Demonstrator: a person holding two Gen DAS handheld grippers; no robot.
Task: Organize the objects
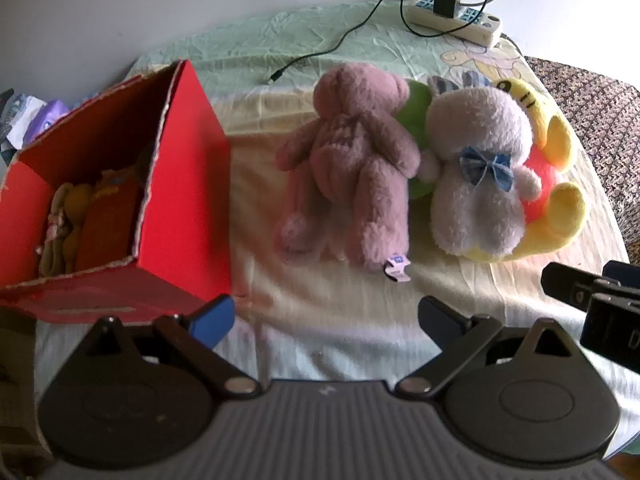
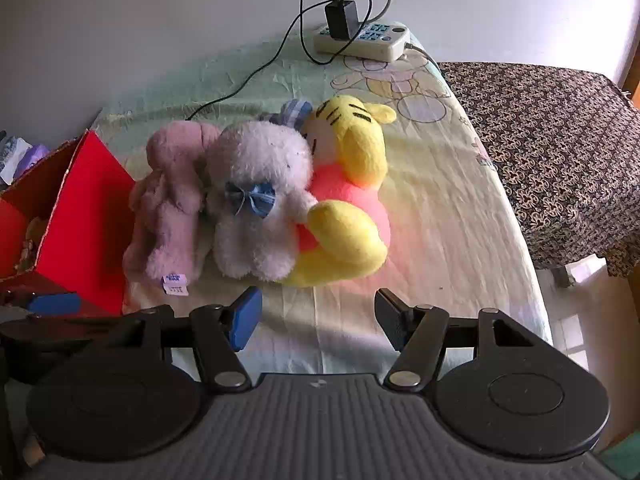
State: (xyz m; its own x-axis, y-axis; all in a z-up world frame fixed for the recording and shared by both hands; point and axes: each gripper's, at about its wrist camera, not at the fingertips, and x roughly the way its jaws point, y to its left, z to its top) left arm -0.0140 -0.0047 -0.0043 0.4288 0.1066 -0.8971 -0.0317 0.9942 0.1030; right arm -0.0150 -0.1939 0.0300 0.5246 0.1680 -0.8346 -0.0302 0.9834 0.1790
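A pink teddy bear (image 1: 348,160) (image 2: 172,208) lies on the bed sheet. Right of it, touching, sits a white plush with a blue bow (image 1: 476,176) (image 2: 260,200). That plush leans on a yellow and pink plush (image 1: 560,200) (image 2: 348,208). A green piece (image 1: 416,120) shows behind them. A red cardboard box (image 1: 180,184) (image 2: 88,220) at the left holds several soft toys. My left gripper (image 1: 326,316) hangs open, short of the bear, with nothing between its fingers. My right gripper (image 2: 320,316) is open and empty in front of the white and yellow plushes.
A white power strip (image 1: 456,20) (image 2: 360,40) with a black charger lies at the far edge by the wall, and its cable (image 1: 340,40) trails toward the toys. A patterned cloth (image 2: 560,140) covers furniture at the right. The right gripper's body (image 1: 592,296) shows at the left view's right edge.
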